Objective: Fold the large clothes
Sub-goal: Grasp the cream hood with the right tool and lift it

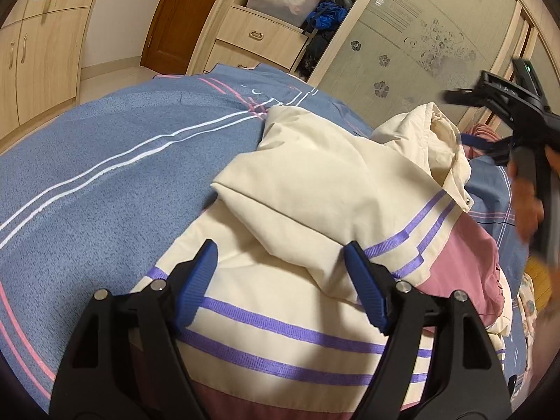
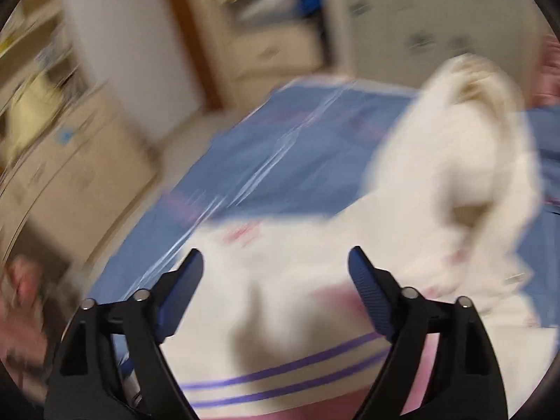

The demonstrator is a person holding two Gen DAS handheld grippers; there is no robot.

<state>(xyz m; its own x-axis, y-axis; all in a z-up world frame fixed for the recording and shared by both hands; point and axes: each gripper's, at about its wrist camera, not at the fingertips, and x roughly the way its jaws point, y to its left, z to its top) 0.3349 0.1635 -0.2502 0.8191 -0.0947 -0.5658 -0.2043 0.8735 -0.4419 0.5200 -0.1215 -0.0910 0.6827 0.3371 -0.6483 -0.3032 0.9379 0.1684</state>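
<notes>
Blue pads (image 1: 364, 288) of our left gripper (image 1: 280, 283) gape, unclamped, over the cream jacket (image 1: 315, 189) lying mid-bed, sleeve folded across, hood (image 1: 437, 133) still loose. Our right gripper (image 2: 276, 287) hangs open above it; the blue sheet (image 1: 122, 140) surrounds.

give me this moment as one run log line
jacket: part-folded on bed | left gripper: open over jacket | right gripper: open, empty

Both wrist views look steeply down, close over the same jacket (image 1: 315, 182).
</notes>
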